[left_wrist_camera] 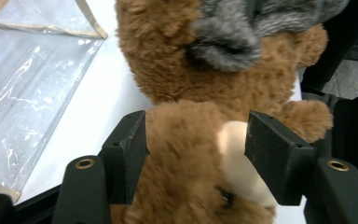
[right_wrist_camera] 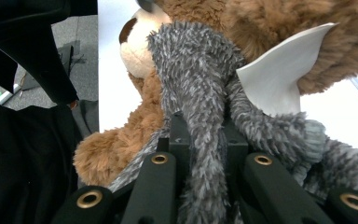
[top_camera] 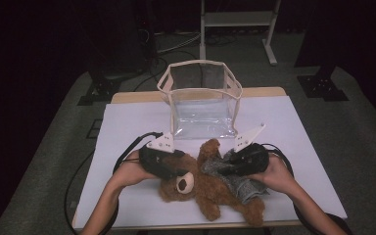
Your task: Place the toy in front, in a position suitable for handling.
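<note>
A brown plush teddy bear point(top_camera: 210, 188) lay on its back on the white-covered table point(top_camera: 127, 122), just in front of a clear plastic bag with beige trim point(top_camera: 203, 100). The left gripper point(top_camera: 164, 164) had its jaws spread wide to either side of the bear's head, the pads close against the fur; whether they pressed it could not be told. The right gripper point(top_camera: 242, 159) was clamped narrowly on a strip of fuzzy grey knitted scarf point(right_wrist_camera: 200, 107) draped over the bear's chest. From above, the grippers hid the bear's face apart from its cream muzzle point(top_camera: 185, 183). A white fabric tag point(right_wrist_camera: 279, 70) stuck out beside the scarf; no writing could be read on it.
</note>
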Action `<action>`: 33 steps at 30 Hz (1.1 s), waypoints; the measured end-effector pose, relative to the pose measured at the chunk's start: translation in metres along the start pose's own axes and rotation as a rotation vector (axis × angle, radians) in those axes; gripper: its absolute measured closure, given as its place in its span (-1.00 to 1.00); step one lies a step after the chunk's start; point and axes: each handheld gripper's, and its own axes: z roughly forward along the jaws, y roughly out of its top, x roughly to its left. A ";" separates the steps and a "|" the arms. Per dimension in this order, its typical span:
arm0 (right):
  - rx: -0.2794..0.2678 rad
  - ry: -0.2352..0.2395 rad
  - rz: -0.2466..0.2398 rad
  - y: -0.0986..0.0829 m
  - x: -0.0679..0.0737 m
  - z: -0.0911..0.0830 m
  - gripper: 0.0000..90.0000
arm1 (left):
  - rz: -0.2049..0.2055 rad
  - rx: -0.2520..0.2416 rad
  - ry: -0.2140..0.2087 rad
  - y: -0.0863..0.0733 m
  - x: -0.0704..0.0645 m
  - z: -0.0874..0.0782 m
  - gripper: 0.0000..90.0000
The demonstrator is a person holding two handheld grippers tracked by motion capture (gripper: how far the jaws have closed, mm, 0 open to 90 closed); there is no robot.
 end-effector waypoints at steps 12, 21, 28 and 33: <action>-0.024 -0.045 -0.074 0.029 0.010 0.003 0.75 | -0.044 0.016 -0.034 -0.007 -0.001 0.011 -0.04; 0.001 -0.057 -0.021 0.020 -0.007 0.006 0.75 | -0.049 0.008 -0.038 -0.009 -0.002 0.012 -0.02; 0.009 -0.075 -0.018 0.019 -0.007 -0.005 0.75 | -0.040 0.017 -0.047 -0.008 -0.003 0.015 -0.01; 0.013 -0.049 -0.062 0.039 0.001 0.011 0.75 | -0.033 0.019 -0.050 -0.008 -0.004 0.014 0.00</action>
